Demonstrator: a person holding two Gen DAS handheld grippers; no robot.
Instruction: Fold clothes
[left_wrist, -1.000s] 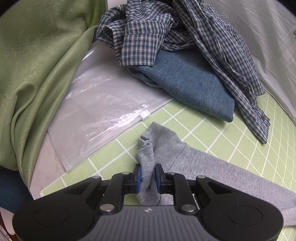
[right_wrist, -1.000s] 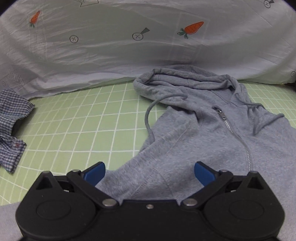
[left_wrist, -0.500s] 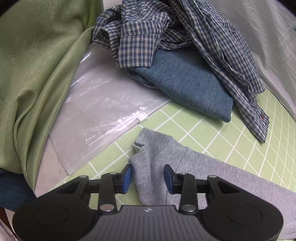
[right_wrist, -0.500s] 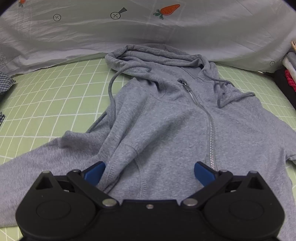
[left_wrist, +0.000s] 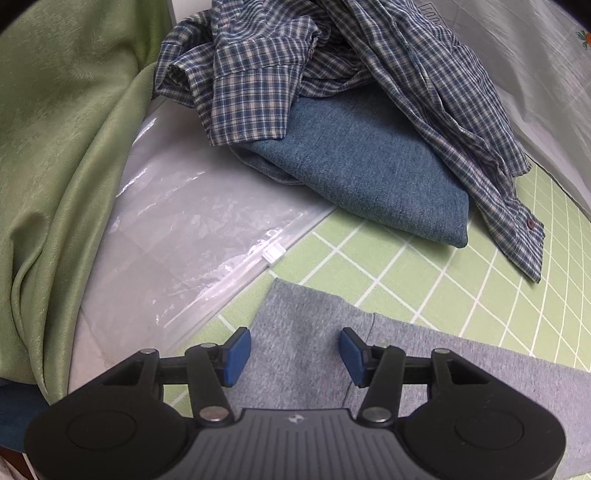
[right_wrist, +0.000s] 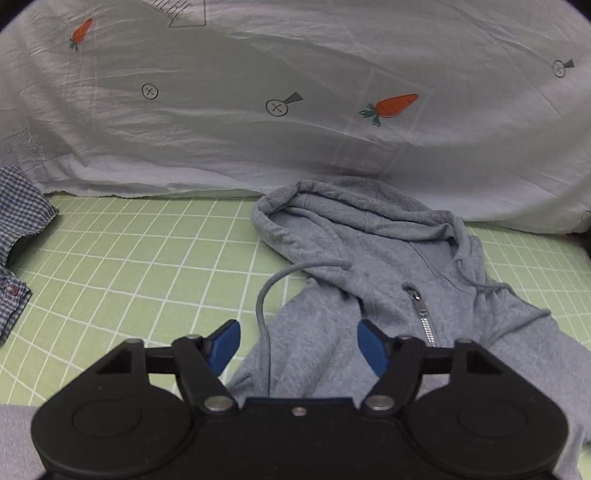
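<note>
In the left wrist view, a green curtain (left_wrist: 62, 155) is draped along the left edge, and a clear zip bag (left_wrist: 192, 236) is laid beside it. The left gripper (left_wrist: 293, 352) is held with its blue pads (left_wrist: 236, 350) set moderately apart; nothing is gripped, and the flat cuff end of the grey hoodie sleeve (left_wrist: 306, 332) is seen lying between and beneath them on the green grid mat (left_wrist: 424, 273) (whether the pads touch the cloth cannot be told). Beyond, a folded denim garment (left_wrist: 369, 177) is stacked partly on the bag, with a crumpled plaid shirt (left_wrist: 332, 62) heaped over it, one buttoned cuff trailing onto the mat at the right.

In the right wrist view, a corner of the plaid shirt is seen at the far left. The right gripper (right_wrist: 299, 345) is likewise held part-way open and empty, its pads (right_wrist: 373, 347) poised over the shoulder area of the grey hoodie (right_wrist: 369, 266), which is spread front-up on the mat with hood toward the back, zipper closed and a drawcord looped leftward. A pale sheet (right_wrist: 295, 110) printed with carrots is hung behind; small outlined lettering on it at the left is too blurred to be read
</note>
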